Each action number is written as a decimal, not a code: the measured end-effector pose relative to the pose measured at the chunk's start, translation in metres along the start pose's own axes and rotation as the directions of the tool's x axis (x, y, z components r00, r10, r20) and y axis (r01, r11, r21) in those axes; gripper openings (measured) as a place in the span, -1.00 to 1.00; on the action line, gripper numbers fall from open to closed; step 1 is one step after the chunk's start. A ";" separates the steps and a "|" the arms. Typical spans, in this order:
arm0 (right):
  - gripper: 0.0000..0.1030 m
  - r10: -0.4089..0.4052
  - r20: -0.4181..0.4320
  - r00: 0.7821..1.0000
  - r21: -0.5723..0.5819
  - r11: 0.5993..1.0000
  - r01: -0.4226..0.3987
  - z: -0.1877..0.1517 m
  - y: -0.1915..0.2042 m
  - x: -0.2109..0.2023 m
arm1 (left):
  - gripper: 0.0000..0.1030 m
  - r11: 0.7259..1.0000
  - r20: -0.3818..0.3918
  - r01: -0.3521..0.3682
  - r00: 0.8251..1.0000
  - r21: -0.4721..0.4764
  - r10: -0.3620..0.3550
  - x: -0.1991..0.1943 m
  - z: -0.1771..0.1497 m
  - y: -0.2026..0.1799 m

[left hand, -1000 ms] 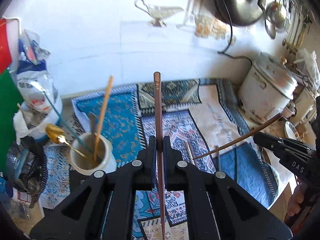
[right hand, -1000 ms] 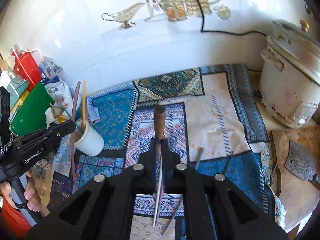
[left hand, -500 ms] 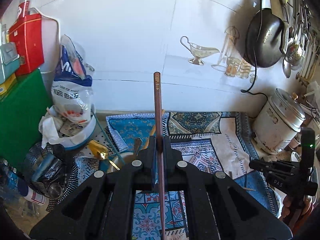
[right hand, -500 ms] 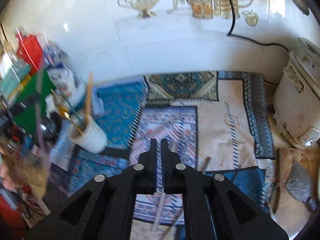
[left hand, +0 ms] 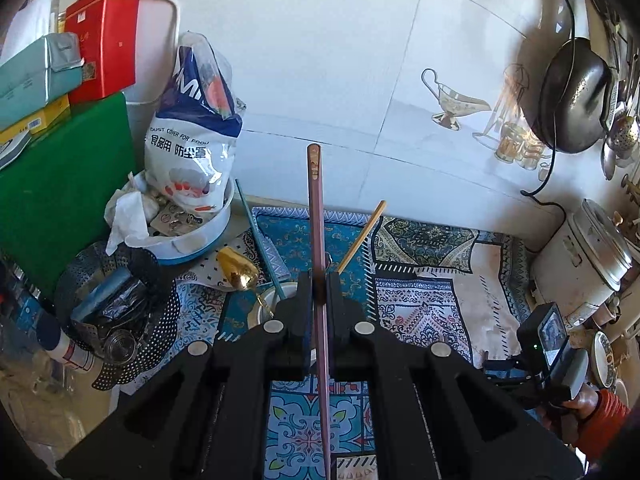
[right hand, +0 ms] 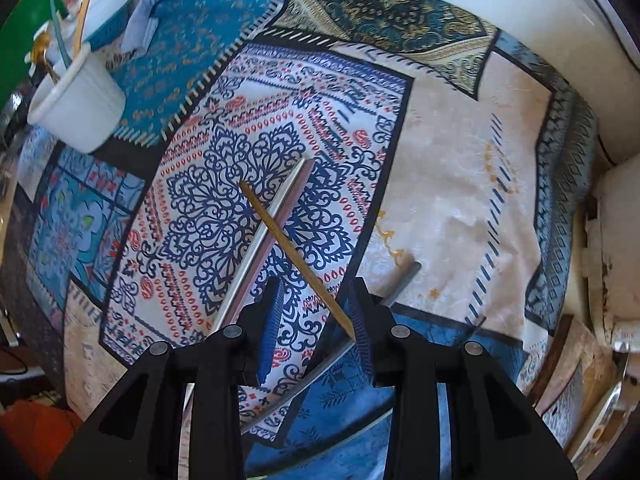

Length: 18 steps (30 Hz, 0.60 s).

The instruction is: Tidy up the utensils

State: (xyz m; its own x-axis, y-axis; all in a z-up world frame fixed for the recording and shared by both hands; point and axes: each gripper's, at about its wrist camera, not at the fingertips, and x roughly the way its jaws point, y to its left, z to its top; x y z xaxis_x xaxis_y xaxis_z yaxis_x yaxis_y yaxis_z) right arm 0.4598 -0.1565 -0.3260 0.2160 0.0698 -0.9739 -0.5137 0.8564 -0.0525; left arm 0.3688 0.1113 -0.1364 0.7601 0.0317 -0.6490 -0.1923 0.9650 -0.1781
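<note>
In the left wrist view, a green board (left hand: 60,196) and stacked red and teal boxes (left hand: 100,40) are seen far left of the left gripper (left hand: 319,284), against a white tiled wall (left hand: 320,60). A printed plastic bag (left hand: 196,132) in a white bowl is set nearer, with a black perforated basket (left hand: 120,304) below it. The left gripper's jaws are pressed together on a long reddish-brown chopstick (left hand: 314,208), which stands up ahead of the fingers. Just left of and behind the fingers a white ceramic cup (left hand: 276,300) is partly hidden; a gold spoon (left hand: 236,272), a teal stick and a light bamboo chopstick (left hand: 362,236) lean out of it. The patterned blue, white and beige cloth (left hand: 432,280) is spread across the counter. To the right, a dark wok (left hand: 576,96) is hung on the wall above a white rice cooker (left hand: 592,252).

In the right wrist view, the same cup (right hand: 80,100) is seen far upper left of the right gripper (right hand: 316,308). The right gripper's jaws are opening and nothing is pinched. A thin bamboo chopstick (right hand: 296,256) lies on the cloth (right hand: 460,200), its near end running between the fingers, crossed over a flat reddish-brown stick (right hand: 268,244). A grey stick (right hand: 400,280) lies just right of the fingers.
</note>
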 end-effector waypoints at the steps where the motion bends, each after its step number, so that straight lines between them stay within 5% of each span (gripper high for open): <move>1: -0.44 -0.001 -0.006 1.000 -0.008 1.000 0.001 0.000 0.001 0.002 | -0.92 1.000 0.000 -0.003 1.000 -0.008 0.003 -0.001 -0.001 0.001; 7: -0.73 -0.023 -0.053 0.998 -0.047 0.999 0.021 0.000 0.003 0.016 | -0.92 0.999 0.007 -0.019 1.000 -0.026 0.019 -0.007 -0.005 0.001; 18: -0.89 0.025 -0.010 1.000 0.047 0.999 -0.025 -0.002 -0.013 0.015 | -0.92 0.999 0.028 -0.032 0.999 -0.027 0.032 -0.018 -0.006 -0.004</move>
State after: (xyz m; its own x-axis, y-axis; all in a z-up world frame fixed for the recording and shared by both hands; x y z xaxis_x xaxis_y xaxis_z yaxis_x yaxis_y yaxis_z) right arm 0.4680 -0.1675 -0.3405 0.1947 0.0866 -0.9770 -0.4792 0.8775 -0.0177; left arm 0.3522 0.1057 -0.1282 0.7703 0.0699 -0.6338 -0.2329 0.9562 -0.1776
